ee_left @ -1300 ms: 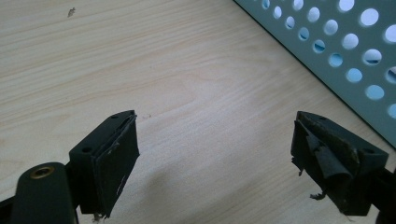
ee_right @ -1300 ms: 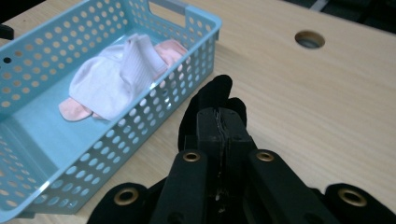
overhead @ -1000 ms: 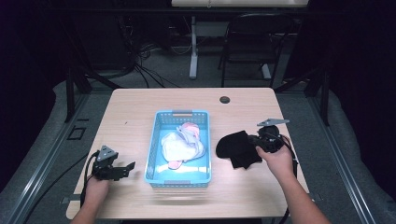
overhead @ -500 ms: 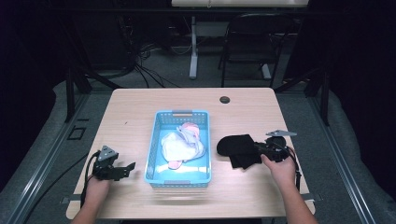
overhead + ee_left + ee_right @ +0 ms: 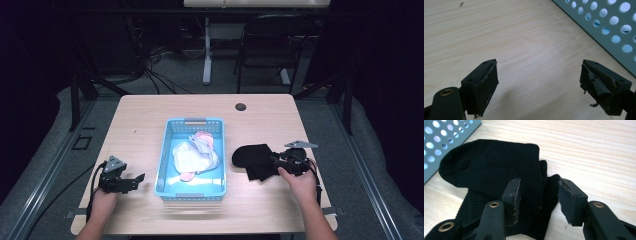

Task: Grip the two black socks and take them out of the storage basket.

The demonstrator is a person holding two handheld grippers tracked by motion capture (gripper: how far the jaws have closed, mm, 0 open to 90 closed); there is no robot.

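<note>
Black sock (image 5: pixel 491 167) beside blue basket (image 5: pixel 170 185) wall; right tool (image 5: pixel 537 200) released over sock edge; left tool (image 5: pixel 539 87) released above bare wood.

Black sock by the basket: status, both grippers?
Right gripper open, jaws over the black sock, not clamped. Left gripper open, nothing between jaws, on bare table. Sock lies right of blue basket, outside it. Nothing in the way.

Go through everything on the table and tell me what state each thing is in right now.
Blue basket: upright, holding crumpled light clothes.
Black socks: lying flat on table, outside the basket.
Left gripper: open, holding nothing.
Right gripper: open, jaws over the socks.
</note>
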